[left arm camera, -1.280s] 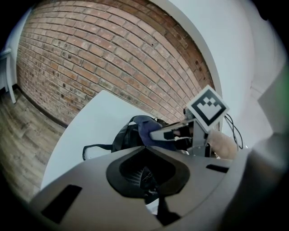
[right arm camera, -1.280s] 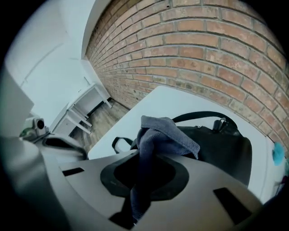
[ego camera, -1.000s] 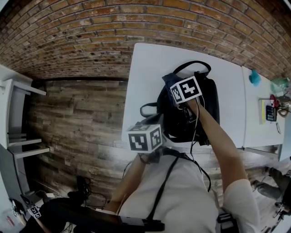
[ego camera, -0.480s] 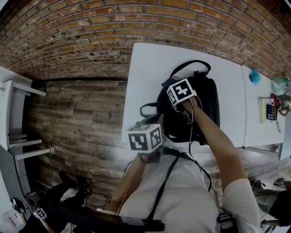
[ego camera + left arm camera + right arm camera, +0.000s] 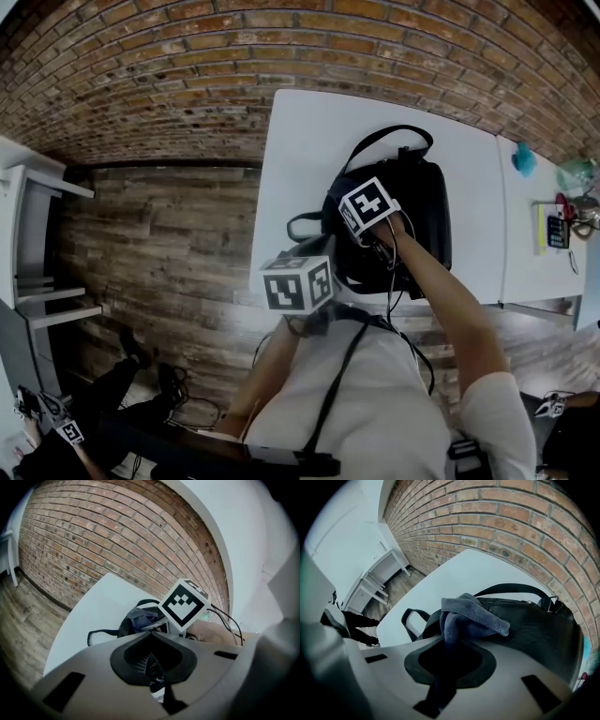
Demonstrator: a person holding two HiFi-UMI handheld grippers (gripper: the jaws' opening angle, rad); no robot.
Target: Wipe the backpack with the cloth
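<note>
A black backpack (image 5: 417, 211) lies flat on the white table (image 5: 300, 141). My right gripper (image 5: 361, 202) is over the bag's left part, shut on a grey-blue cloth (image 5: 468, 616) that drapes onto the black surface (image 5: 534, 620). In the right gripper view the right gripper (image 5: 450, 641) has the cloth running down between its jaws. My left gripper (image 5: 298, 281) hovers near the table's front edge, left of the bag and apart from it. In its own view the left gripper (image 5: 151, 660) looks shut with nothing held, and the cloth (image 5: 140, 618) shows beyond it.
A loose black strap (image 5: 305, 225) loops out from the bag's left side. A teal object (image 5: 525, 159) and small items (image 5: 561, 225) lie on the adjoining table at the right. White shelves (image 5: 37, 234) stand far left. A person in dark clothes (image 5: 66, 441) is at the lower left.
My right gripper has drawn the cloth back toward me and leftward over the backpack. The left gripper has stayed in place.
</note>
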